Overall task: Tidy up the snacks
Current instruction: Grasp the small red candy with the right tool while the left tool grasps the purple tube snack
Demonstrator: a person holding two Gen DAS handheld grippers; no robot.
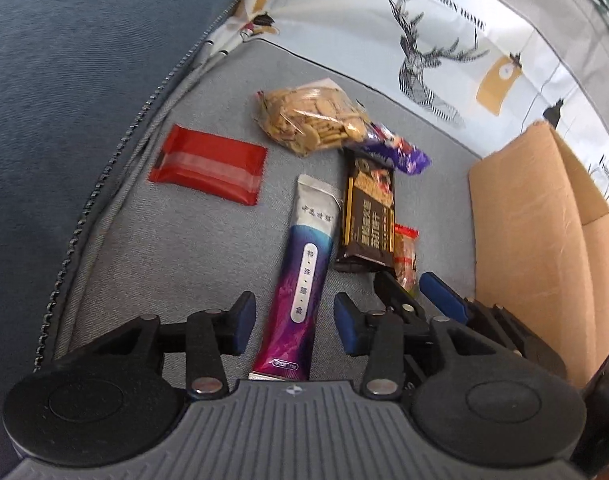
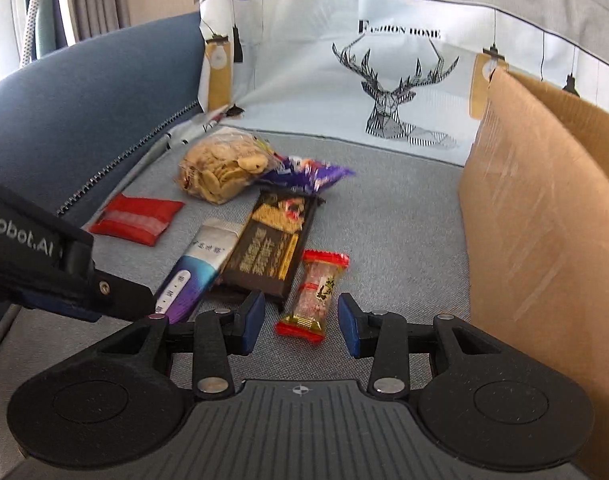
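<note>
Both grippers hang low over the grey sofa seat (image 2: 404,208), each with its jaws apart and nothing pinched. Nearest, the left gripper (image 1: 294,326) straddles the lower end of a purple and silver sachet (image 1: 304,276), pads standing clear on either side; the sachet looks slim, light and glossy, so I'd judge it slippery and best taken across its narrow width near the middle, not at the crimped tip. Just at its three o'clock, the right gripper (image 2: 300,322) brackets a small red-ended candy (image 2: 314,294) lying flat, again untouched; that looks like a firm little block in crinkly wrap, easy to pinch across its short sides. Behind the candy at eleven o'clock lies a dark chocolate bar (image 2: 272,240), flat and stiff, resting partly against the sachet. Further out at ten o'clock sits a red packet (image 2: 138,218), puffy and soft. Beyond, at twelve o'clock, a clear bag of crackers (image 2: 220,168) touches a purple wrapper (image 2: 308,172); the crackers would crush, so a light hold on the loose film seems wise. A cardboard box (image 2: 544,240) stands at three o'clock, probably their destination.
</note>
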